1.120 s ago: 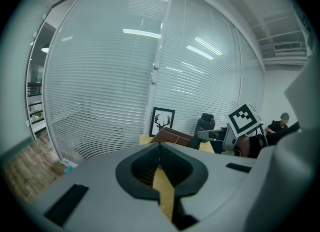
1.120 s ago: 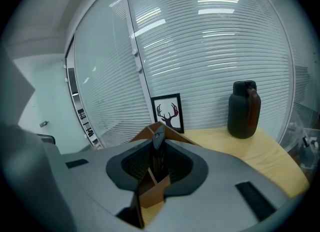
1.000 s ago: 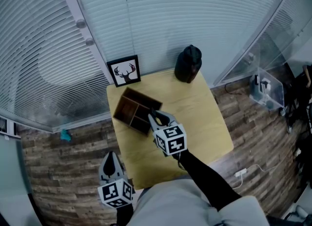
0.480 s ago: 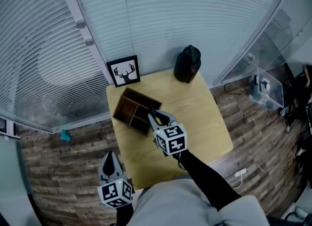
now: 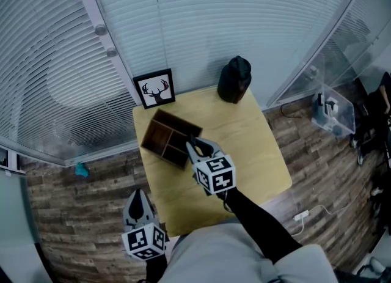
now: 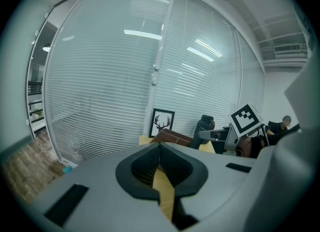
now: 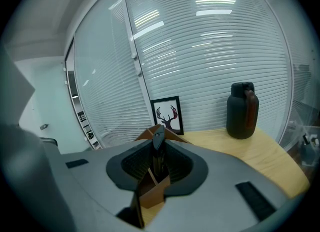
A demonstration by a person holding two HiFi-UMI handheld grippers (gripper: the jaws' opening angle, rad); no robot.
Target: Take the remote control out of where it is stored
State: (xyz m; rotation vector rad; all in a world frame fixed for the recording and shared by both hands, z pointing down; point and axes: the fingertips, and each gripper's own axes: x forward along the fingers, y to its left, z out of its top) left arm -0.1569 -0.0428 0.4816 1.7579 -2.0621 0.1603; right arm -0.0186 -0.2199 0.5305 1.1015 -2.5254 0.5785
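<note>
Two grippers work over a pale wooden table set before slatted window blinds. Your right gripper, at the centre of the head view, is clenched on the slim dark remote control, which stands upright between the pads with its top end poking just above them. Its lower end drops toward a compartment of the brown wooden organizer box, whose dividers show directly beneath the jaws in the right gripper view; whether the remote touches the box cannot be told. The box sits in the upper left part of the table, turned askew to the table's edges, with the gripper at its lower right side. Your left gripper hangs at the lower left of the head view, beside the table's left edge and above the plank floor. It is well apart from the box, its jaws pressed together with nothing between them. Along the table's far edge, a framed deer-antler picture stands up and left of the box, and a dark jug stands at upper centre.
</note>
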